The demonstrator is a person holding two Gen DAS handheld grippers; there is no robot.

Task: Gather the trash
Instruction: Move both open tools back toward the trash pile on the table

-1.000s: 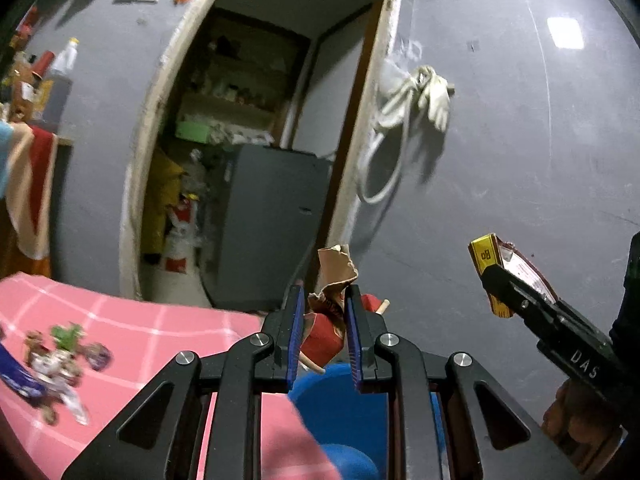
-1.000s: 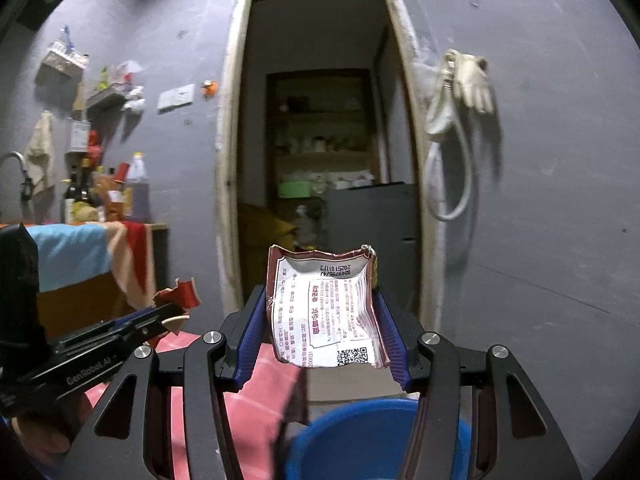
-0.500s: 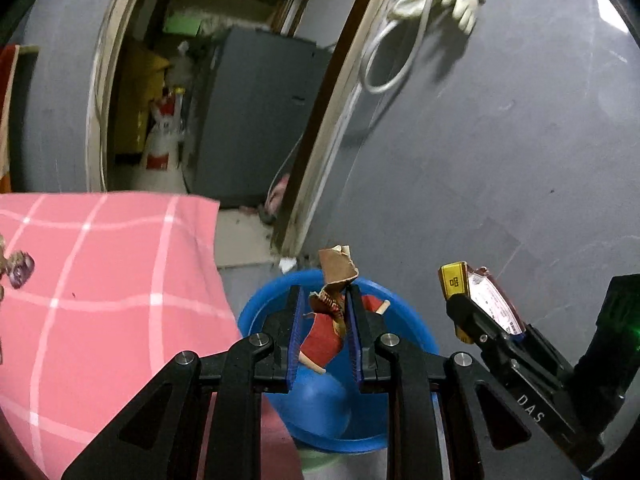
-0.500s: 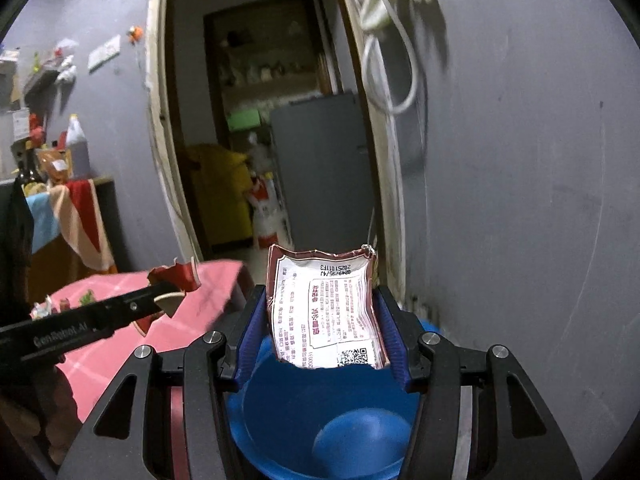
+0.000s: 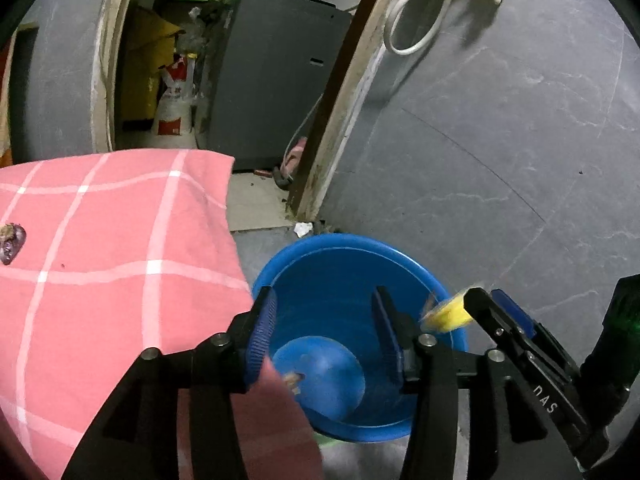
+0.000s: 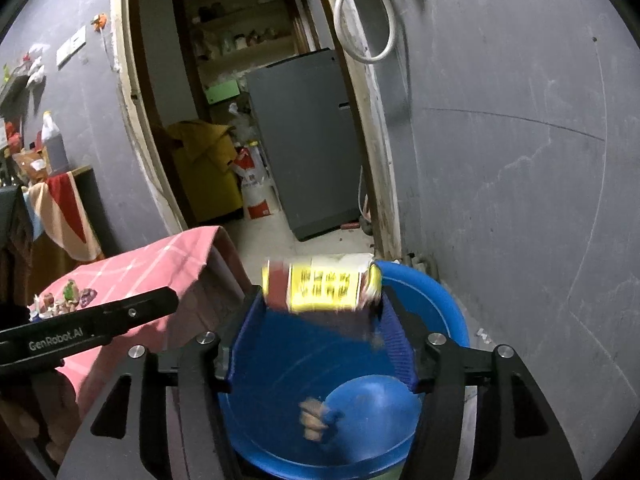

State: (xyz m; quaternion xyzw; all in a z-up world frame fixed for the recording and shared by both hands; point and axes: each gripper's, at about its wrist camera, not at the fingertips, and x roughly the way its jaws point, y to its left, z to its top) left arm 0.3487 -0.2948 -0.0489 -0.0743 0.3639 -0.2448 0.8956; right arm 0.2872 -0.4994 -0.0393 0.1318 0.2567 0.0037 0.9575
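A blue bucket stands on the floor beside the pink-clothed table; it also shows in the right wrist view. My left gripper is open and empty above it. A small brown scrap lies near the bucket's bottom and shows blurred in the right wrist view. My right gripper is open over the bucket, and a yellow and red packet is blurred between its fingertips, tumbling loose. The packet and the right gripper show at right in the left wrist view.
A pink checked cloth covers the table at left, with small wrappers on it. An open doorway behind leads to a grey cabinet. A grey wall stands right of the bucket.
Both grippers have opened over the bucket. The red-brown scrap has dropped from my left gripper into the bucket. The packet has flipped and is slipping out of my right gripper.
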